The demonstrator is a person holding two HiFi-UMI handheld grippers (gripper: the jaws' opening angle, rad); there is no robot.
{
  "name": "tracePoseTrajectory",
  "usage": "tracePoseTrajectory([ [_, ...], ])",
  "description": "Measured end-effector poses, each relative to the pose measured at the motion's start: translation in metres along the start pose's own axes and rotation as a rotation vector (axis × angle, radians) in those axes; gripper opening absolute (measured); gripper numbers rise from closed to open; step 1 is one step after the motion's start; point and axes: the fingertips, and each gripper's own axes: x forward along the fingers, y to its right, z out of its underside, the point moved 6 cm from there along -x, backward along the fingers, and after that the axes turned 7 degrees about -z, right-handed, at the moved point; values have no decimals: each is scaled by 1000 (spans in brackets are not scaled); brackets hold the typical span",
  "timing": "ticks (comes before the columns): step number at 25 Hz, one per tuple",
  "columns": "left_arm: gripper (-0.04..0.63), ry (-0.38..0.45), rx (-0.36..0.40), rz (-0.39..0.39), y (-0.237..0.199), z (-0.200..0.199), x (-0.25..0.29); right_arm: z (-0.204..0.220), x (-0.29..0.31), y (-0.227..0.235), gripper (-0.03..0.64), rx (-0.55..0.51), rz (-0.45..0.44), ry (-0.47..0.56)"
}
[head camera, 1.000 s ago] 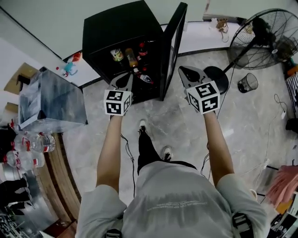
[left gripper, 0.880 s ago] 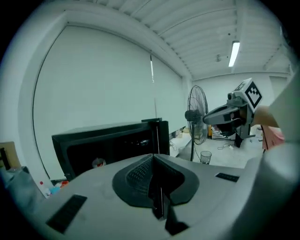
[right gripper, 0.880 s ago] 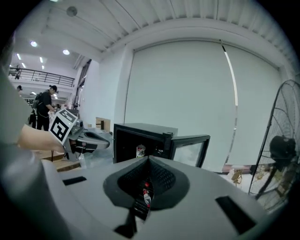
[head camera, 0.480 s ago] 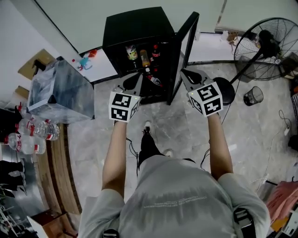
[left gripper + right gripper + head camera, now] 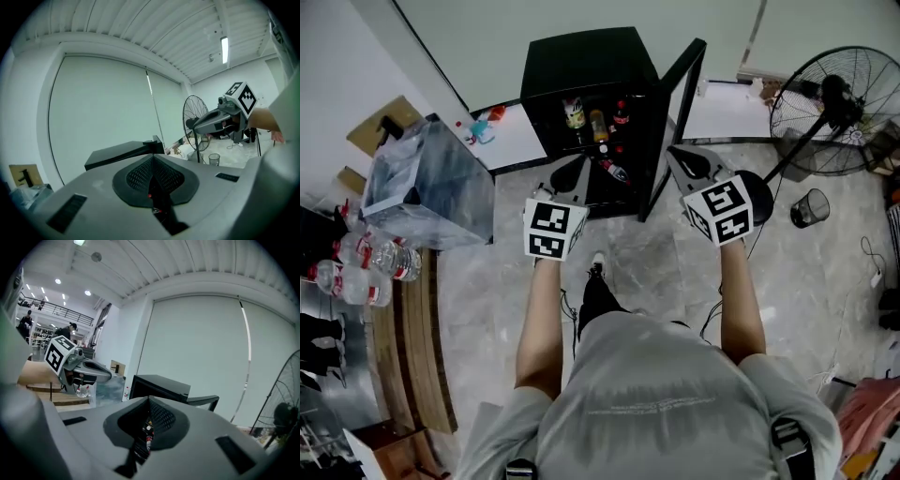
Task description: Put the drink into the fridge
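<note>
A black mini fridge point(image 5: 586, 61) stands on the floor ahead with its door point(image 5: 675, 117) swung open to the right. Upright drink bottles point(image 5: 598, 125) sit on its shelf and one bottle point(image 5: 614, 171) lies lower down. My left gripper point(image 5: 577, 164) is held in the air in front of the open fridge, shut and empty. My right gripper point(image 5: 679, 155) is level with it, just right of the door's edge, also shut and empty. In the right gripper view the fridge point(image 5: 159, 383) shows beyond the closed jaws. The left gripper view shows the fridge top point(image 5: 122, 152).
A clear plastic box point(image 5: 427, 183) stands left of the fridge. Water bottles point(image 5: 375, 258) rest on a wooden counter point(image 5: 412, 347) at the far left. A standing fan point(image 5: 834, 108) and a small black bin point(image 5: 811, 208) are on the right, with cables across the floor.
The person has stepped nearer the fridge, which now sits lower and more central in the head view. Both grippers stay shut and held side by side.
</note>
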Motion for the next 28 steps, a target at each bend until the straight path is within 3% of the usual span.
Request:
tracePoseTrajectory([
  [10, 12, 22, 102, -17, 5, -19, -18, -9, -7, -12, 0, -20, -8, 26],
  [18, 12, 61, 75, -7, 6, -22, -28, -12, -11, -19, 0, -25, -4, 29],
  [28, 12, 44, 60, 12, 7, -14, -25, -9, -13, -20, 0, -10, 2, 20],
])
